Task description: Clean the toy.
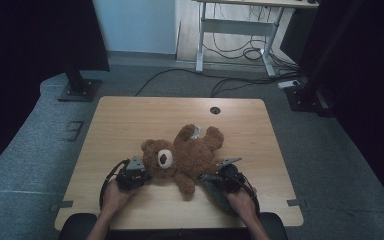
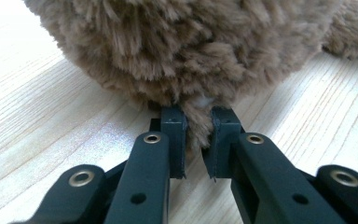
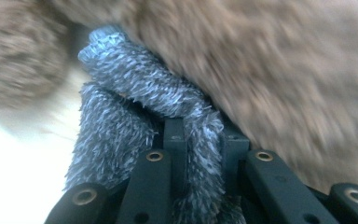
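Observation:
A brown teddy bear (image 1: 190, 155) lies on its back in the middle of the wooden table (image 1: 130, 120), head toward the person. My left gripper (image 1: 142, 175) sits at the bear's head. In the left gripper view, it (image 2: 199, 128) is shut on a tuft of the bear's fur (image 2: 191, 51) low against the tabletop. My right gripper (image 1: 206, 176) is beside the bear's near arm. In the right gripper view, it (image 3: 200, 135) is shut on a strip of grey fuzzy cloth (image 3: 135, 88) that runs up against the bear's body (image 3: 284, 70). More grey cloth (image 1: 214, 192) trails under the right hand.
A round cable hole (image 1: 215, 110) sits near the table's far edge. Off the table stand two black stand bases, back left (image 1: 79, 90) and back right (image 1: 305, 97). Farther off is a white desk frame (image 1: 235, 30) with cables on the floor.

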The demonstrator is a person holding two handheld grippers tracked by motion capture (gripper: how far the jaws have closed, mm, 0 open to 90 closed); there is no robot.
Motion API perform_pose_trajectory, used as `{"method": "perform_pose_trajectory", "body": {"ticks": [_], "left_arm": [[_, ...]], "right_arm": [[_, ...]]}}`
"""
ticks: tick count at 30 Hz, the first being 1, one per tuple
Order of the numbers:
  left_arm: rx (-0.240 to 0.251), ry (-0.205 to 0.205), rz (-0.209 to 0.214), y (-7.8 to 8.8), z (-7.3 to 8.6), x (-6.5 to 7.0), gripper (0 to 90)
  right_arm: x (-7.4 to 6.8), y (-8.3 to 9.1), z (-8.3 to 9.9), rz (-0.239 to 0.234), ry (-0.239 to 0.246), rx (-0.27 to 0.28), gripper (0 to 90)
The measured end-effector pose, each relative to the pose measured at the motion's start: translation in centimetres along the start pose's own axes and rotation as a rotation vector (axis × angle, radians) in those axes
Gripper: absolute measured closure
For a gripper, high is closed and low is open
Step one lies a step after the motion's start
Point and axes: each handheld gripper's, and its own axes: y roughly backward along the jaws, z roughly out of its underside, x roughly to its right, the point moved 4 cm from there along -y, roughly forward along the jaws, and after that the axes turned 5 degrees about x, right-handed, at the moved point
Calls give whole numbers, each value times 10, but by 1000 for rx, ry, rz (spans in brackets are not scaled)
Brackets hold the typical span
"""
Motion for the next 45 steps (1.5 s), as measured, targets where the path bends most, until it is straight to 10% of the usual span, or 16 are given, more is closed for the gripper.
{"method": "perform_pose_trajectory", "body": {"ticks": [14,25,35,45], "left_arm": [[2,7,4,0,0,-1,791],[4,3,4,0,0,-1,787],[16,10,7,1,-1,-2,782],[27,17,11,2,-2,-3,781]], "right_arm": [[52,19,17,116,-85,10,772],[75,72,14,173,-133,106,772],[33,104,-24,50,1,229,772],[-25,75,-65,-138,139,231,771]]}}
